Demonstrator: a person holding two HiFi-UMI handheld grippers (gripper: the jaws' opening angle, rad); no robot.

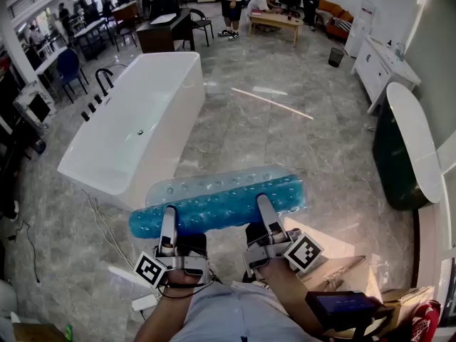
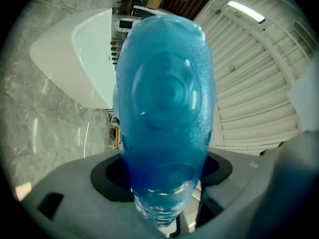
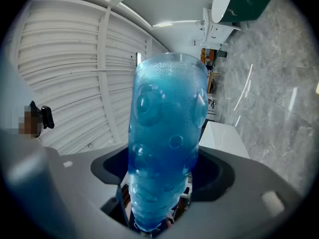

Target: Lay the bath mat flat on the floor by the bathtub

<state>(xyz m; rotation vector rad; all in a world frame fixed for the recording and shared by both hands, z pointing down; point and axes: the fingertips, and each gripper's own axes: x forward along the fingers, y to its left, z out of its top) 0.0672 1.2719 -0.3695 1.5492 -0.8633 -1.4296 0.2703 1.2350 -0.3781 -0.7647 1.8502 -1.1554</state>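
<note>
A translucent blue bath mat (image 1: pixel 221 201) with suction bumps is folded into a long roll and held level above the marble floor. My left gripper (image 1: pixel 169 218) is shut on its left part and my right gripper (image 1: pixel 264 206) on its right part. The white bathtub (image 1: pixel 135 134) stands ahead to the left, its near corner just beyond the mat. In the left gripper view the bath mat (image 2: pixel 164 108) rises between the jaws, with the bathtub (image 2: pixel 84 54) behind it. In the right gripper view the bath mat (image 3: pixel 167 133) fills the gap between the jaws.
A black faucet (image 1: pixel 105 80) stands on the floor left of the tub. A dark green tub (image 1: pixel 399 148) and a white cabinet (image 1: pixel 381 66) line the right wall. Cardboard boxes (image 1: pixel 356 283) sit at the lower right. People and furniture stand far back.
</note>
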